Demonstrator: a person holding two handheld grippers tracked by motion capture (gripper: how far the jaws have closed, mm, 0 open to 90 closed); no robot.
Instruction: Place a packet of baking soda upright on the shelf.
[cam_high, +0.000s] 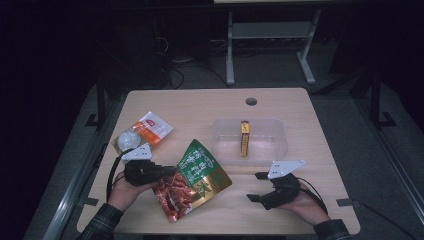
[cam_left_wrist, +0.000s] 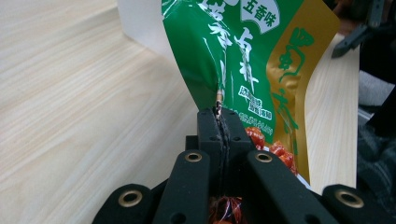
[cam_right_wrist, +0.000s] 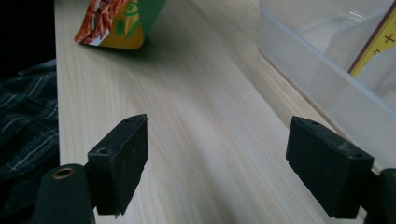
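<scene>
The left gripper (cam_left_wrist: 219, 116) is pressed together on the edge of the green snack bag (cam_high: 197, 180), which is seen tilted above the near left of the worktop (cam_high: 280, 210). The bag is judged light, crinkly and slippery, best taken by its flat sealed edge. The right gripper (cam_right_wrist: 217, 158) is spread, with nothing between the jaws. Farther off, a clear tub (cam_high: 250, 140) with a yellow stick (cam_high: 244, 138) and a white-and-orange packet (cam_high: 142, 132) are seen
</scene>
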